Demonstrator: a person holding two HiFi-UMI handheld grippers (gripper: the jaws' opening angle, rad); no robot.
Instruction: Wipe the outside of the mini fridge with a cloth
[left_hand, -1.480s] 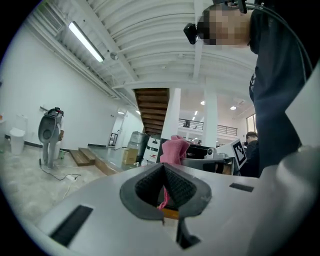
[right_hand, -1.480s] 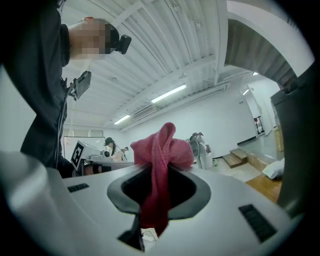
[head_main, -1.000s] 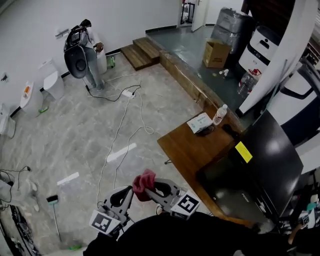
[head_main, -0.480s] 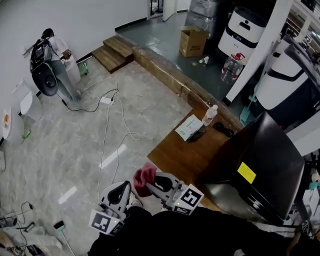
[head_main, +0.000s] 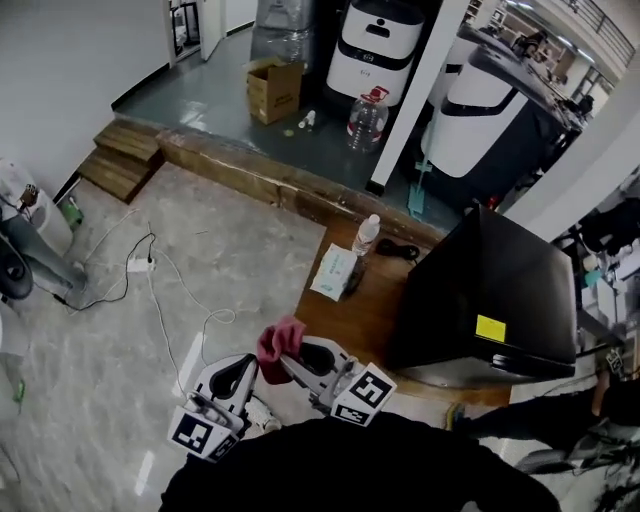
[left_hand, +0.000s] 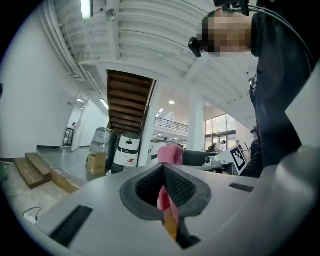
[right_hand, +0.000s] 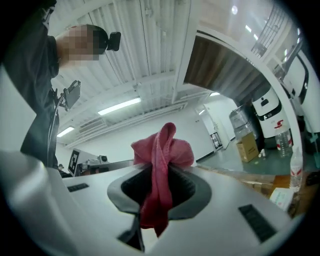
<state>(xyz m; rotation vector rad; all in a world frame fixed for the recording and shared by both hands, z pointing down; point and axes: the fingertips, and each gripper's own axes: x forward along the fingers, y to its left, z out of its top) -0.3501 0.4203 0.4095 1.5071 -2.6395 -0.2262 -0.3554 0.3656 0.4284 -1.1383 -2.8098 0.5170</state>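
The black mini fridge (head_main: 490, 285), with a yellow sticker on top, stands at the right end of a low wooden table (head_main: 345, 320). A pink cloth (head_main: 279, 344) is bunched in my right gripper (head_main: 288, 352), which is shut on it, just off the table's near left corner. In the right gripper view the cloth (right_hand: 162, 150) sticks up and hangs down between the jaws of the right gripper (right_hand: 159, 182). My left gripper (head_main: 238, 372) is close beside it on the left, shut with nothing in it. In the left gripper view, the cloth (left_hand: 170, 152) shows beyond the left gripper (left_hand: 164, 187).
On the table left of the fridge lie a water bottle (head_main: 366, 235), a tissue packet (head_main: 333, 272) and a dark cable (head_main: 400, 250). Behind a raised ledge stand a cardboard box (head_main: 275, 88), a water jug (head_main: 367, 120) and white machines (head_main: 385, 45). Cords (head_main: 150, 290) trail over the floor.
The head view has swung round, so the fridge and table now sit nearer the middle. Both grippers stay low in view, side by side, the cloth still in the right one.
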